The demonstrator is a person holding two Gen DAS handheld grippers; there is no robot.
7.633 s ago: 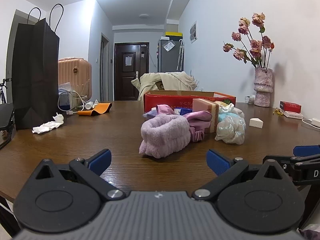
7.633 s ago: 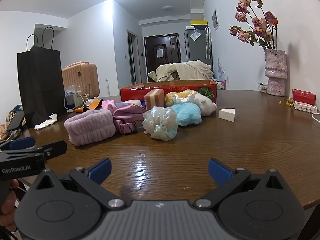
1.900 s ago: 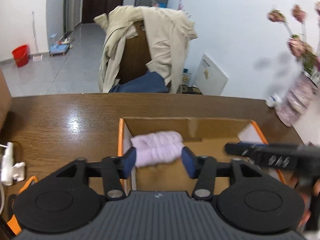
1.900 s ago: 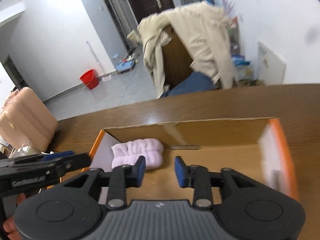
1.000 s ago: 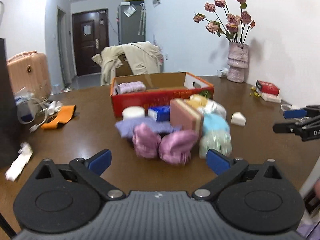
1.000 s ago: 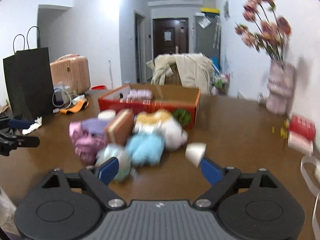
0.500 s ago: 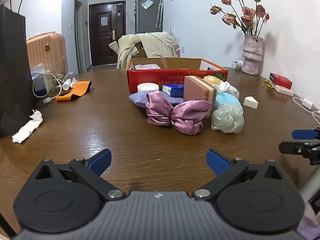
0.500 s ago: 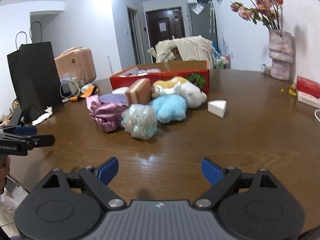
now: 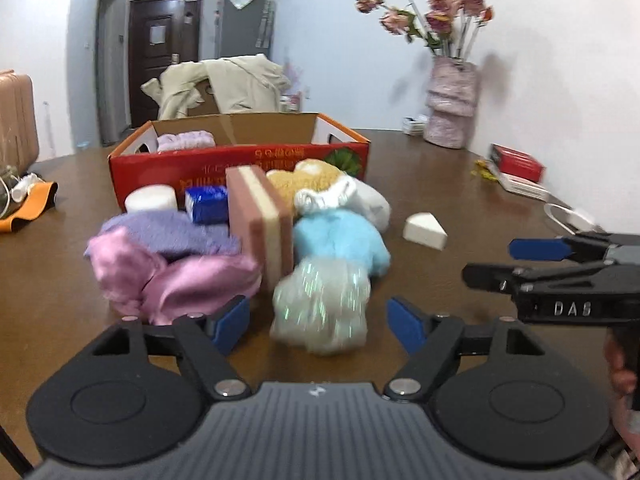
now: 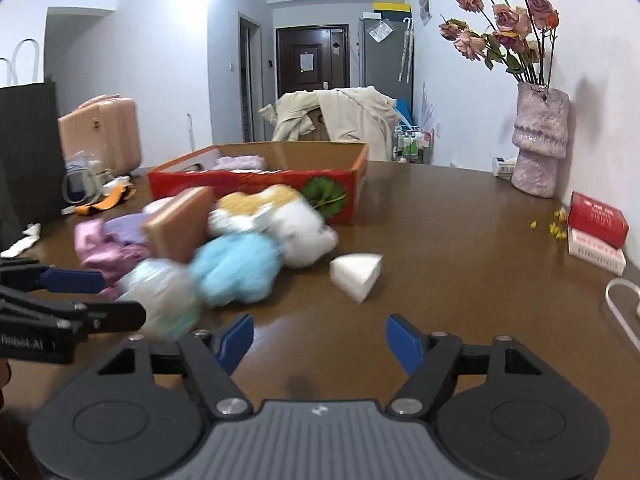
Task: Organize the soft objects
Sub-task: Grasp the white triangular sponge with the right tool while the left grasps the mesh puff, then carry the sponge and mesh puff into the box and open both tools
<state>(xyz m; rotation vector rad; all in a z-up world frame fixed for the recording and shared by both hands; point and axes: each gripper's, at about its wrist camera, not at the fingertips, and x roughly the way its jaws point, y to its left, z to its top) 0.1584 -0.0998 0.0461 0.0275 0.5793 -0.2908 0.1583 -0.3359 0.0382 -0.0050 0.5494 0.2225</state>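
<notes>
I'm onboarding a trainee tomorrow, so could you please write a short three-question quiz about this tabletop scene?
1. True or false: the left gripper is shut on the pink satin bow.
2. Which item lies inside the red cardboard box? A) lilac fluffy headband B) blue plush C) white wedge sponge
3. Fill in: the object directly between the left gripper's open fingers is the iridescent ____.

Key
1. False: both it and the right gripper are open and hold nothing.
2. A
3. Mesh pouf, resting on the wooden table.
</notes>
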